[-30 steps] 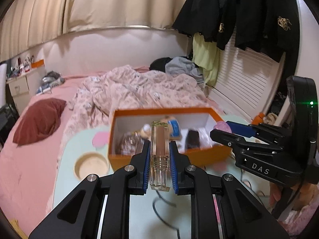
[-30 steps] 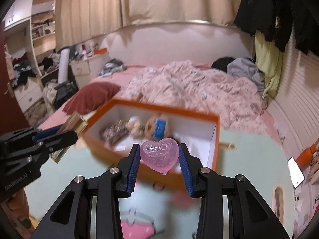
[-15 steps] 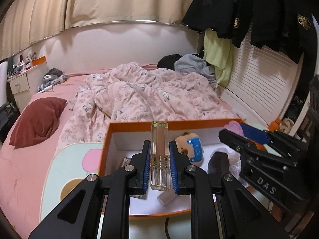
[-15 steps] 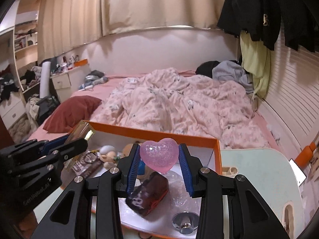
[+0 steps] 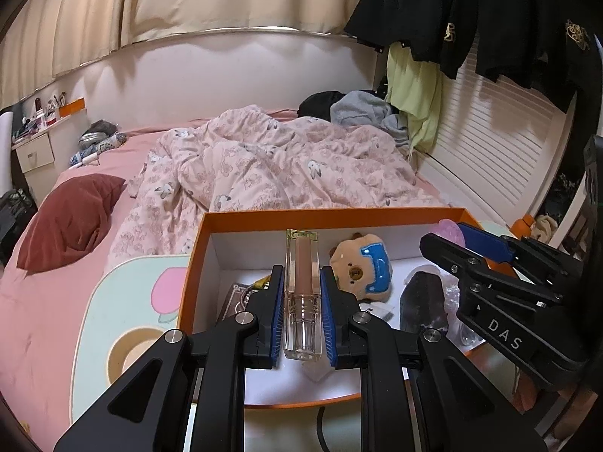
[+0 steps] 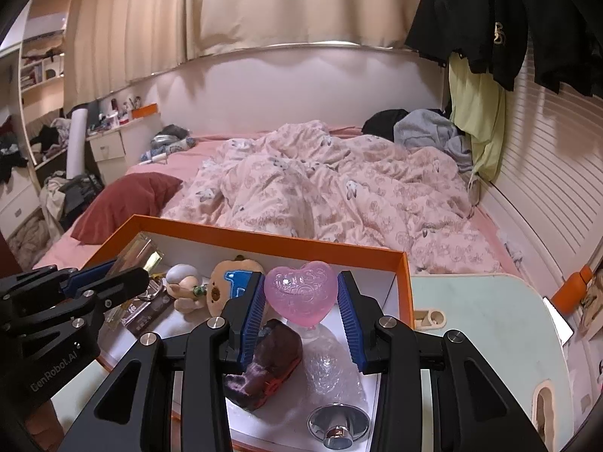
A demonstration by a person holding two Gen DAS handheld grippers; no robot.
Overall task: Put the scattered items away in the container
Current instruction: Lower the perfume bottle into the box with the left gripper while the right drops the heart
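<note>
An orange box with a white inside point(image 5: 241, 215) point(image 6: 233, 238) stands on the table. My left gripper point(image 5: 301, 286) is shut on a clear lip gloss tube point(image 5: 301, 282) and holds it over the box's left half. My right gripper point(image 6: 300, 297) is shut on a pink heart-shaped piece point(image 6: 300, 292) over the box's right half. In the box lie a plush bear point(image 5: 361, 267) point(image 6: 226, 282), a dark purple packet point(image 5: 424, 301) point(image 6: 267, 365), a clear bubbly piece point(image 6: 331, 369) and a chrome knob point(image 6: 338, 423). The other gripper shows at each view's edge.
The table has a pale green mat point(image 5: 124, 301) point(image 6: 486, 324) with pink and tan shapes. Behind it is a bed with a pink flowered quilt point(image 5: 271, 165) and a dark red pillow point(image 5: 71, 218). Clothes hang at the right wall point(image 5: 490, 19).
Both grippers have moved forward from in front of the box to over its inside, each still holding its item. The box now fills more of both views.
</note>
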